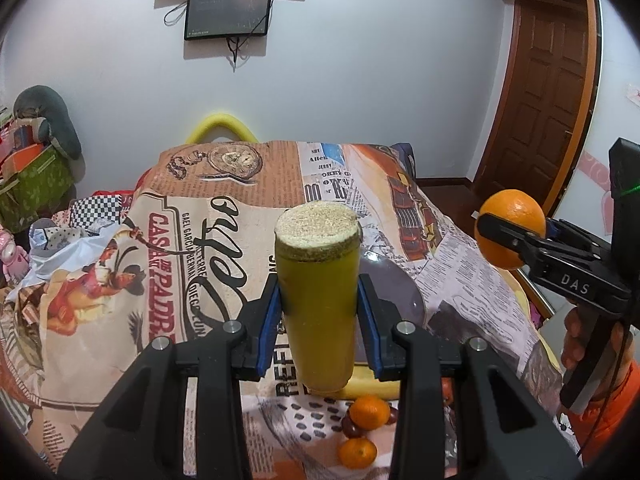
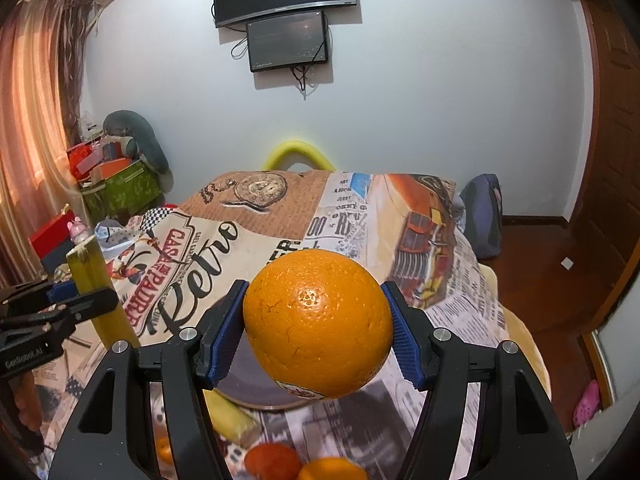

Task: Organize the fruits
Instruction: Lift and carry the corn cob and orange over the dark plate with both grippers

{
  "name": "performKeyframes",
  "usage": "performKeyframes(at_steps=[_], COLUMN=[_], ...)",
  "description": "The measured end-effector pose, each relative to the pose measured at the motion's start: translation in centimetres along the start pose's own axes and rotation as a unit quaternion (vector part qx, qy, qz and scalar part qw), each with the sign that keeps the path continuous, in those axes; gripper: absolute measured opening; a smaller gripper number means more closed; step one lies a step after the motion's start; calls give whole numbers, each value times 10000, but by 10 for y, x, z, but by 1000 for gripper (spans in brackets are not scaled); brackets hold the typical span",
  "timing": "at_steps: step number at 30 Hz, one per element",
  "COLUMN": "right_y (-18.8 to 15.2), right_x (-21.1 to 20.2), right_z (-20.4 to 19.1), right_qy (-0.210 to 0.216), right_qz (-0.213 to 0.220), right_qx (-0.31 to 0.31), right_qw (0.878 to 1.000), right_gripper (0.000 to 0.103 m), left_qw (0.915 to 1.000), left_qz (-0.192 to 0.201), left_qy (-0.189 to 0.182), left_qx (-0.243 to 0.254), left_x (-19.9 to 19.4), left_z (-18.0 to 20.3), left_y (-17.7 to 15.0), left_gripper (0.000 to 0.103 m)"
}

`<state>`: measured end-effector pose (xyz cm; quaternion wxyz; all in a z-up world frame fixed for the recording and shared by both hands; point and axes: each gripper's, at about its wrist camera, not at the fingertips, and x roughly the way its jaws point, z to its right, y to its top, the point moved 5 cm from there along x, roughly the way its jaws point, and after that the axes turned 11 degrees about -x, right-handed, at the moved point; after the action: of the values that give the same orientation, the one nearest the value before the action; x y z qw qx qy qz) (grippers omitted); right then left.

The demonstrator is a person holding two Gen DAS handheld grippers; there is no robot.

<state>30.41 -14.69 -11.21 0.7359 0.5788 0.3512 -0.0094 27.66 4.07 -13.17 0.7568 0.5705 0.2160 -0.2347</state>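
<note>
gripping a sugarcane piece (image 1: 318, 300) in my left fingers (image 1: 276, 320) and an orange (image 2: 318, 324) in my right fingers (image 2: 228, 328), both lifted above the table (image 1: 472, 256). dark plate (image 1: 396, 292) looks empty; tangerines (image 1: 368, 412) and banana (image 2: 230, 420) remain unsorted.

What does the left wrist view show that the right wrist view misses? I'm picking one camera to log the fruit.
Only the left wrist view shows the cane's fibrous cut top and dark fruits beside the small oranges. Only the right wrist view shows the curtain and the orange's sticker. Both show the sugarcane piece in the left gripper, the orange in the right gripper, and the plate.
</note>
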Motion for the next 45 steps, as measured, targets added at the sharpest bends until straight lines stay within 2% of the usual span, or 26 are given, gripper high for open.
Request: performKeyframes(at_steps=[15,20,28,40,45], right_y=[-12,-18,-32,-49,-49], right_x=[73,96,133,162,162], right_z=[-3,-7,-10,-5,-5], right_qy=[-11,125,398,878,886], right_qz=[-608,-850,-1396,-2077,-2127], right_qx=[-87,-163,-132,236,226], right_qw=[9981,9962,9893,9740,9728], right_gripper=[62,62,62,63,64], left_qw=[9978,9964,9953,9901,9866], left_qz=[-620,-827,-923,-1267,-1469], left_qy=[-184,-121,-164,-273,-258], left_qx=[-124,-129,-238,-544,-665], left_x=[70,91,116,155,169], left_z=[-6,-9,-12,-18,-22], left_y=[-9,-13,-6,-3,-6], left_gripper=[36,36,36,36,37])
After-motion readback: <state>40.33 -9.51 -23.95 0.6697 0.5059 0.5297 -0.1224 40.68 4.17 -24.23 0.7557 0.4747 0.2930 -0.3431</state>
